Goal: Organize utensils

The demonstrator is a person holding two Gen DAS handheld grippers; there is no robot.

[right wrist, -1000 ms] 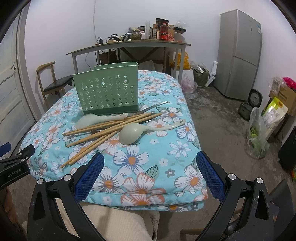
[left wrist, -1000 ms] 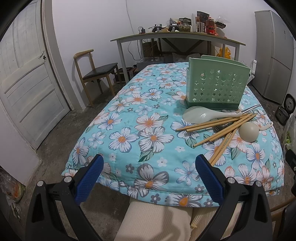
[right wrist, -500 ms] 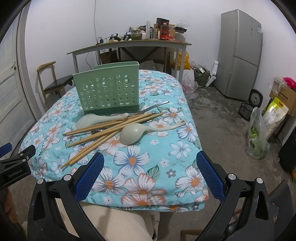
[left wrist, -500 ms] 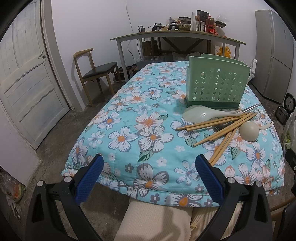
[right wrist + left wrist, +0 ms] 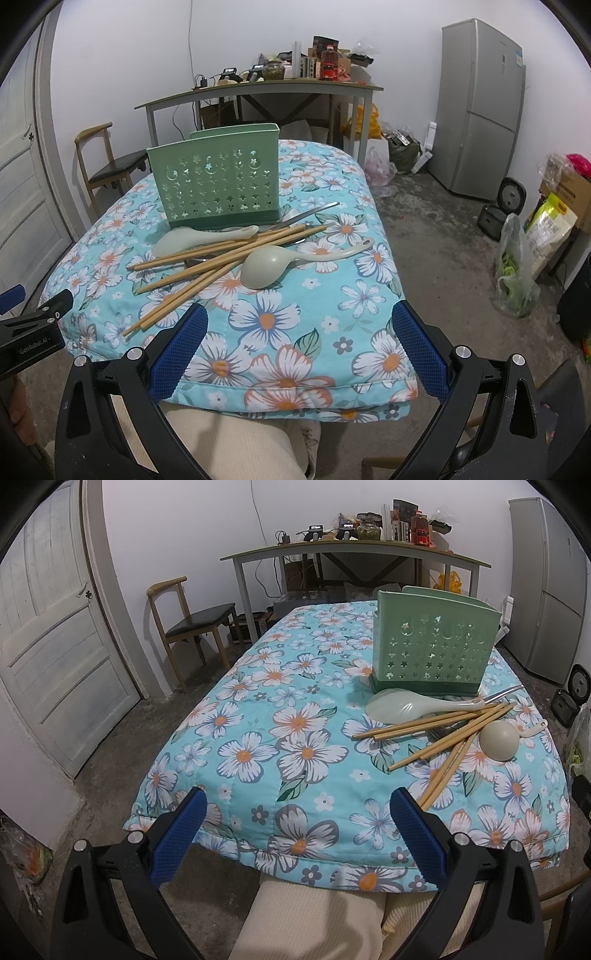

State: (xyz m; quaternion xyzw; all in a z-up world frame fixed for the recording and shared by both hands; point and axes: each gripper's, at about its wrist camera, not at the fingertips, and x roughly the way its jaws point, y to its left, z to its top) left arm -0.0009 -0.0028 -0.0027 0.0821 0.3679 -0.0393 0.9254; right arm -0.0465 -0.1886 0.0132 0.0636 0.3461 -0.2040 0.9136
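A green perforated utensil holder (image 5: 432, 650) (image 5: 218, 184) stands upright on the floral cloth. In front of it lies a heap: several wooden chopsticks (image 5: 436, 734) (image 5: 207, 266), a pale green rice paddle (image 5: 402, 707) (image 5: 195, 238), a pale green ladle (image 5: 498, 740) (image 5: 273, 267) and a metal utensil (image 5: 310, 214) partly under the pile. My left gripper (image 5: 295, 812) is open at the table's near edge, left of the heap. My right gripper (image 5: 297, 330) hovers open at the near edge just in front of the heap. Neither holds anything.
A floral blue cloth (image 5: 280, 738) covers the table. A person's light trousers (image 5: 229, 443) show below both grippers. Behind are a wooden chair (image 5: 192, 624), a cluttered grey desk (image 5: 258, 88), a fridge (image 5: 480, 107), and bags (image 5: 517, 269) on the floor at right.
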